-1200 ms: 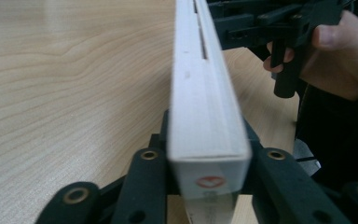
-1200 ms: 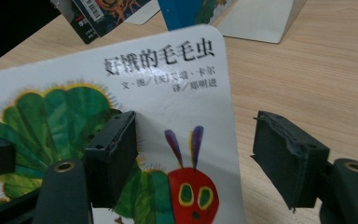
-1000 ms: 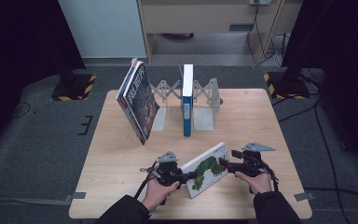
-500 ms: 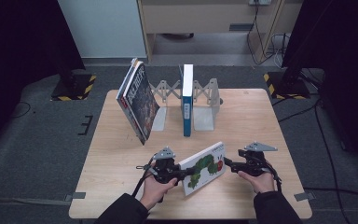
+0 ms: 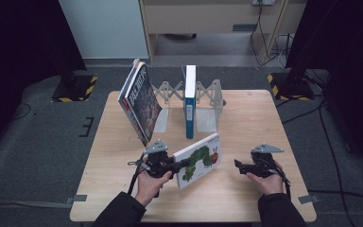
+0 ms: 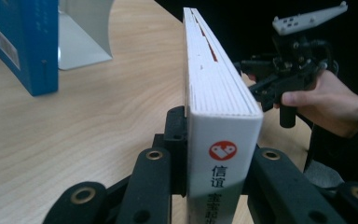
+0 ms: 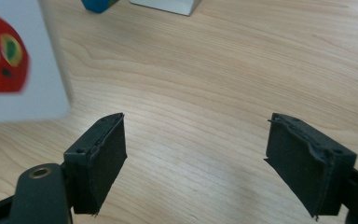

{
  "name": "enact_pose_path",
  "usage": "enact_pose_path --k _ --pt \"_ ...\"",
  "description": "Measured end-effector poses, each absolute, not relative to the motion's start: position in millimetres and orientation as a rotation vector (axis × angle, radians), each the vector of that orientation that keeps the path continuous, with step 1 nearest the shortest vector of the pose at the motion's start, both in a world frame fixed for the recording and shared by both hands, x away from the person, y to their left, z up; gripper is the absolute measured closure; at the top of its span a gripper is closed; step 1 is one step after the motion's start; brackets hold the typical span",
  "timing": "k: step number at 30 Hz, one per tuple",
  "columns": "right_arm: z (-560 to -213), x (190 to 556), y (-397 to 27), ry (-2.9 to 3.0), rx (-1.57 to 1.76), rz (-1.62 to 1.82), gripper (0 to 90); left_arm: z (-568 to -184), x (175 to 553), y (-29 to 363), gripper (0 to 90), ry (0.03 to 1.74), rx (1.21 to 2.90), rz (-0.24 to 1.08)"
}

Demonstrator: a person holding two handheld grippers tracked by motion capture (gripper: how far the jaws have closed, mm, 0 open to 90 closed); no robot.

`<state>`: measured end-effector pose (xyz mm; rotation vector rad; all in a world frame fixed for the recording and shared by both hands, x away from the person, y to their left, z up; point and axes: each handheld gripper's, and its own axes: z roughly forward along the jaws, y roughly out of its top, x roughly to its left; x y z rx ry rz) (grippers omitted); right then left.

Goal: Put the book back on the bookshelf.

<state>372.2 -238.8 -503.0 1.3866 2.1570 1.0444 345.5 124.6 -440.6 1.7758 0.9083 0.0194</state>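
Caterpillar book [image 5: 199, 161] sits near the front of our wooden table [image 5: 274, 123], tipped up on its edge. Our left gripper [image 5: 182, 164] pinches the book's spine end, with one black jaw pressed on each side of it. Our right gripper [image 5: 238, 165] is at three o'clock from the book, just beside it and not touching. Its jaws have just been opening and stand spread wide with nothing between them. At twelve o'clock, a blue book [image 5: 189, 108] stands upright.
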Motion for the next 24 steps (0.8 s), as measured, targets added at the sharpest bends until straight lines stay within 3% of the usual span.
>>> enact_pose_path --k 15,24 --pt "-515 376 -251 2.188 1.409 0.89 12.6 -415 363 133 74.6 0.943 1.708 0.119" --pt "-522 379 -254 2.218 1.42 0.825 10.7 -405 376 118 74.6 0.951 1.711 0.257"
